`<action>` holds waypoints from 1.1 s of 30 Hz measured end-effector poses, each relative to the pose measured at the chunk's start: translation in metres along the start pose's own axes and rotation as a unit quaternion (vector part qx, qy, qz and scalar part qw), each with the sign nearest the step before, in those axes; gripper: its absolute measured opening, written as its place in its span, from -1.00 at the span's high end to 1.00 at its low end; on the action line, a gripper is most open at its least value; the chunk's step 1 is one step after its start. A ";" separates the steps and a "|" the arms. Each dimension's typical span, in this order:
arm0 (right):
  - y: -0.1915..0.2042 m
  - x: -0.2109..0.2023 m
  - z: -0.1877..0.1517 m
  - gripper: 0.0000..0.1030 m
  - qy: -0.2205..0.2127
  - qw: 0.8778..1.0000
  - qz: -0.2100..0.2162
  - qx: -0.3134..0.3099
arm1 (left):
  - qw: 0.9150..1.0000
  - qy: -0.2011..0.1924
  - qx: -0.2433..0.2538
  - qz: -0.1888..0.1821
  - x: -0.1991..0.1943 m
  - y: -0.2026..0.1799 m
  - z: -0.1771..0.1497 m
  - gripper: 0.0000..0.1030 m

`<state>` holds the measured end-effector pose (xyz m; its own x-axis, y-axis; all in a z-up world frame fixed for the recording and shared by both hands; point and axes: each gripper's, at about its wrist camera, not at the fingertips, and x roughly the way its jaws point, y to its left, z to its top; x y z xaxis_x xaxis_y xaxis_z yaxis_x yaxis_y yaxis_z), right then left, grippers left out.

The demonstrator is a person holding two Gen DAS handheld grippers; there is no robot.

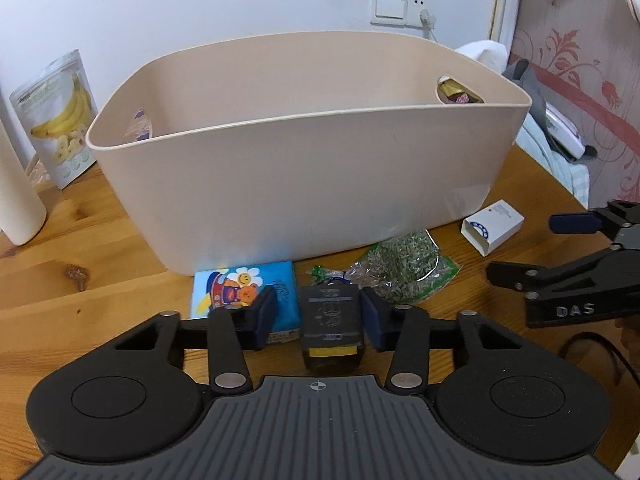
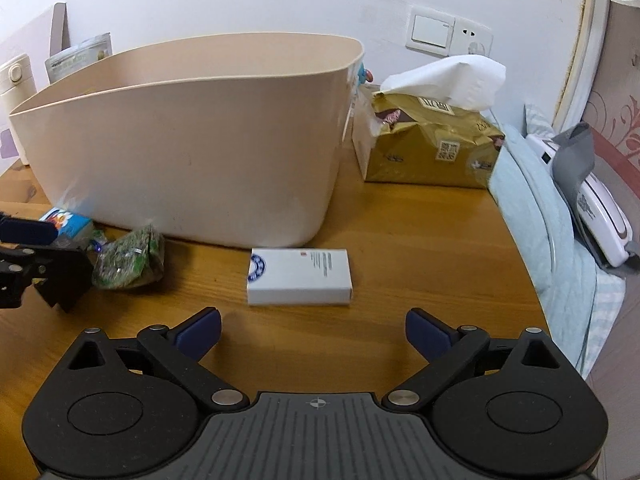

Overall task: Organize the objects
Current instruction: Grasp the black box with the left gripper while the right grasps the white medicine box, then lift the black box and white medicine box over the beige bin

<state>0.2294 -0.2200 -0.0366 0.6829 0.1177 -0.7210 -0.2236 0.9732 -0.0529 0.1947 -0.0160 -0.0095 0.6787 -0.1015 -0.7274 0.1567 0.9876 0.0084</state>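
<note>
Wooden table [image 2: 420, 240], beige bin [image 1: 304, 160], left gripper [image 1: 320, 316] straddling a dark box [image 1: 330, 322] (contact unclear), right gripper [image 2: 313, 332] agape near white box [image 2: 300, 278].

A banana-print pouch [image 1: 60, 120] leans against the white wall beside a white cylinder [image 1: 16, 196]. A wall switch and socket plate [image 2: 448, 36] sits above a gold tissue pack [image 2: 432, 144]. Pale blue bedding [image 2: 560, 240] borders the wooden table [image 2: 420, 248].
</note>
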 end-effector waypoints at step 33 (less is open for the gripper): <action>0.017 -0.010 -0.006 -0.08 -0.015 1.000 0.011 0.007 | 0.999 0.004 -0.036 -0.008 -0.011 0.016 -0.005 0.38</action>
<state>0.2147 -0.2060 -0.0350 0.6990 0.1447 -0.7003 -0.2287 0.9731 -0.0272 0.1859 0.0017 -0.0050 0.6711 -0.1168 -0.7321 0.1150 0.9920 -0.0527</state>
